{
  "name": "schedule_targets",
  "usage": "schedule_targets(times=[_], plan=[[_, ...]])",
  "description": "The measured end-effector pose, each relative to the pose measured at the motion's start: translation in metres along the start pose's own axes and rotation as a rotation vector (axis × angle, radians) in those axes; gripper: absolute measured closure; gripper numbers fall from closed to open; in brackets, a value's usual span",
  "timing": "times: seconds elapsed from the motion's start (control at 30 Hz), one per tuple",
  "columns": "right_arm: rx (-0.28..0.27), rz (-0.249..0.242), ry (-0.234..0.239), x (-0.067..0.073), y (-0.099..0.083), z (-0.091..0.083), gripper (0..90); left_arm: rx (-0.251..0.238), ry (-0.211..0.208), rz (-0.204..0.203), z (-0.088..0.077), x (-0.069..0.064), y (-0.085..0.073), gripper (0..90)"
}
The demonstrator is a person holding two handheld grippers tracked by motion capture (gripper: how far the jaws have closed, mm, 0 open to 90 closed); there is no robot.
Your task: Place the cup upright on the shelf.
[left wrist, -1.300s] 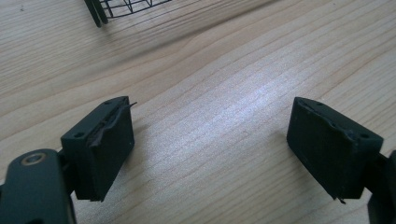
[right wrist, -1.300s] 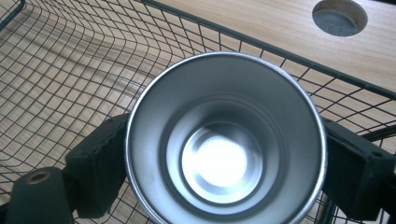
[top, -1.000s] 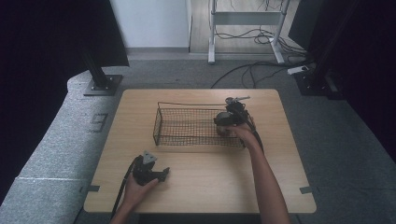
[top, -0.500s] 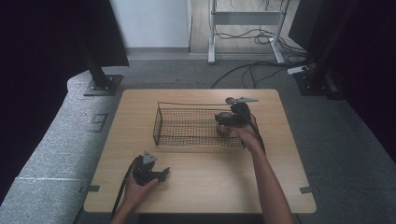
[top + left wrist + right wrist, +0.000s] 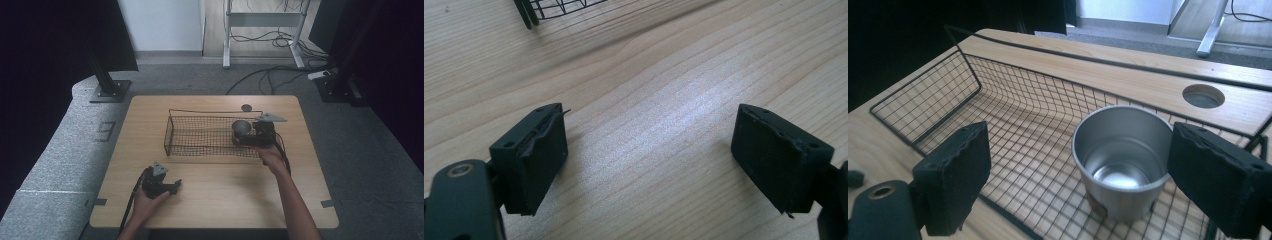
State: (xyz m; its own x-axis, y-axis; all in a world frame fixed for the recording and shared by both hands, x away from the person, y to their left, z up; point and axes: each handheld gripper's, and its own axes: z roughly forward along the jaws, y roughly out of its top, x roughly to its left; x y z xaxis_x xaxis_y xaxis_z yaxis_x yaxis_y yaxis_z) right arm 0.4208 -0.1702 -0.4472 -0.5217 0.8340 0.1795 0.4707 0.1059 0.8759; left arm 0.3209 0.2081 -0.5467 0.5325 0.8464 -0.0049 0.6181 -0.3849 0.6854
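A shiny metal cup (image 5: 242, 127) (image 5: 1123, 150) stands upright on the mesh floor at the right end of a black wire basket (image 5: 200, 136) (image 5: 1013, 105). My right gripper (image 5: 248, 138) (image 5: 1080, 150) is at that end, open. The cup sits between its wide-apart jaws, close to the right jaw, and the pads do not press on it. My left gripper (image 5: 176, 186) (image 5: 649, 150) rests near the table's front left, open, with bare wood between its jaws. A corner of the basket (image 5: 554, 7) shows at the top of the left gripper view.
The wooden table (image 5: 220, 200) has a round cable hole (image 5: 246, 107) (image 5: 1203, 96) just behind the basket. Grey carpet surrounds the table, with stand bases and cables at the back.
The right gripper has drawn back a little to the right, and the cup now stands free of it in the basket. The left gripper has stayed put.
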Motion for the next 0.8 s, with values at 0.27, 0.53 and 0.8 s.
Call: schedule_targets(times=[0.27, 0.53, 0.8], plan=[[-0.035, -0.007, 0.018, 0.003, -0.022, -0.031, 12.2, 0.000, 0.000, 0.000, 0.000, 0.000, 0.000, 14.9], [-0.053, -0.006, 0.023, 0.003, -0.047, -0.058, 12.9, 0.000, -0.001, 0.001, 0.000, 0.000, 0.000, 14.9], [-0.055, -0.010, 0.006, 0.003, -0.073, -0.080, 13.4, -0.001, 0.000, 0.000, 0.000, 0.000, 0.000, 14.9]])
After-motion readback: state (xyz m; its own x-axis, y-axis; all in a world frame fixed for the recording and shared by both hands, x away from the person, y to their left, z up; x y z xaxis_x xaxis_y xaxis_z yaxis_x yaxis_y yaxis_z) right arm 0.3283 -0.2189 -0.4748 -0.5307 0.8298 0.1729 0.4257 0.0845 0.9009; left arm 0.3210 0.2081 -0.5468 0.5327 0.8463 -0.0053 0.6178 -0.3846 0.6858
